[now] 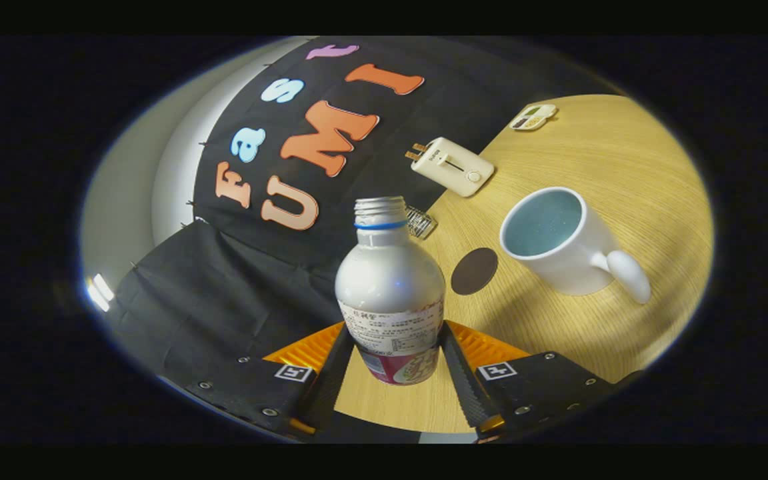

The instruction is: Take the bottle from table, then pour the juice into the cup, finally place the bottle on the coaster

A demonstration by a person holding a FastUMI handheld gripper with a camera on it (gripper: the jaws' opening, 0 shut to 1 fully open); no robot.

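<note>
Gripper [394, 353] fingers clamp both sides of the uncapped bottle [391, 293], held tilted above the table [597, 167].

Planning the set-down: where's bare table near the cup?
Tool shut on bottle. Bare wood between coaster and cup, also beyond the cup's handle. Crowded by the wall: clip, charger.

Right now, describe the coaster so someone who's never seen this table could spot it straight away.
Start at the wooden table and find the white cup with the handle. Between that cup and the open silver bottle, which the gripper is shut on, lies the coaster. It is the only flat, dark, round disc on the table; everything near it is pale or shiny.
</note>
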